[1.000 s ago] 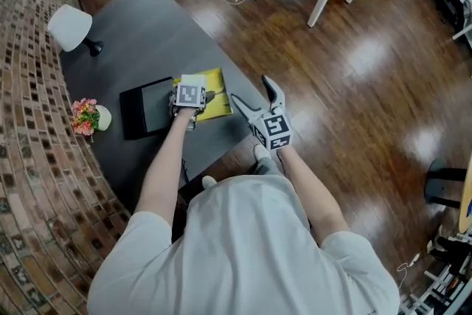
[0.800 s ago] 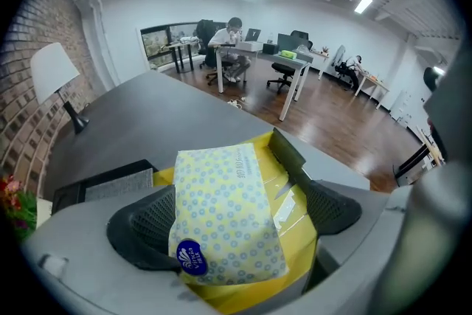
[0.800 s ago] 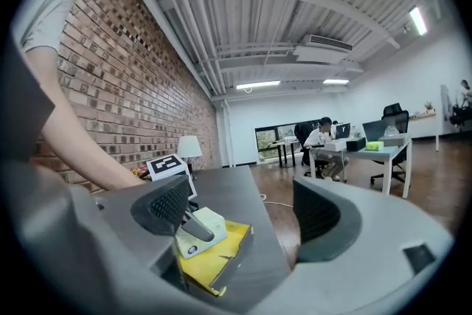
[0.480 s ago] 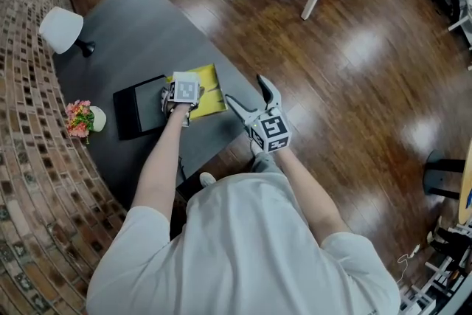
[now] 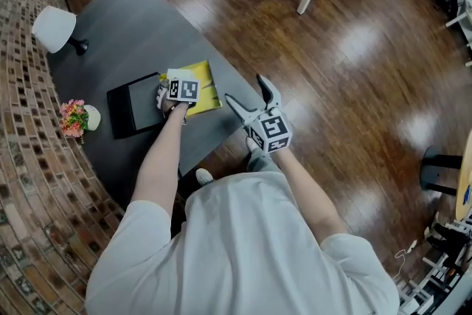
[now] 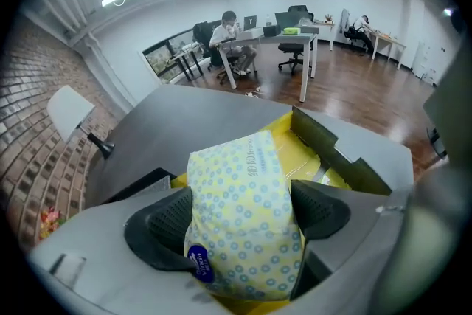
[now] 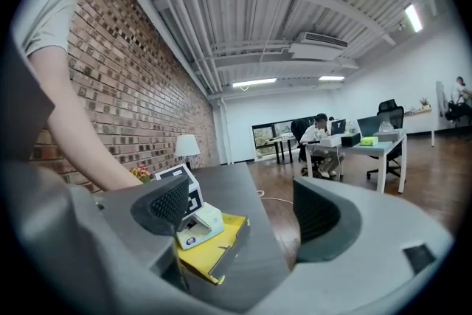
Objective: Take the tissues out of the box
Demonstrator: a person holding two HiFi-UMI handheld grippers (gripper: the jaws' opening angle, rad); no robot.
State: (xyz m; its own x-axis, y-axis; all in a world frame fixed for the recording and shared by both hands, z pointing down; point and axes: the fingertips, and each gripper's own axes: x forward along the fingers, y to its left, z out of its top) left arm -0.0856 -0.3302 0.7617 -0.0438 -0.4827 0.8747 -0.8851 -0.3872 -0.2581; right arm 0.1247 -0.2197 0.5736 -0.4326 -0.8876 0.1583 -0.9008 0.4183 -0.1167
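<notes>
Here the left gripper pointed steeply down into the open yellow cardboard box, which lay on the dark grey table. Its jaws had just been closing, and both black ribbed pads were pressed against the sides of a soft, pale-yellow tissue pack printed with small blue rings, so the pack was clamped between them. The tissue pack stood on end inside the box, with its upper part above the yellow floor and the box's dark flap beyond it. The right gripper was held just right of the box, past the table's near edge and over the brown wooden floor, roughly level, its jaws spread wide with nothing between them. Just left of the box lay a flat black tray. Farther left of the box stood a small white pot of pink flowers, and beyond it a white table lamp.
</notes>
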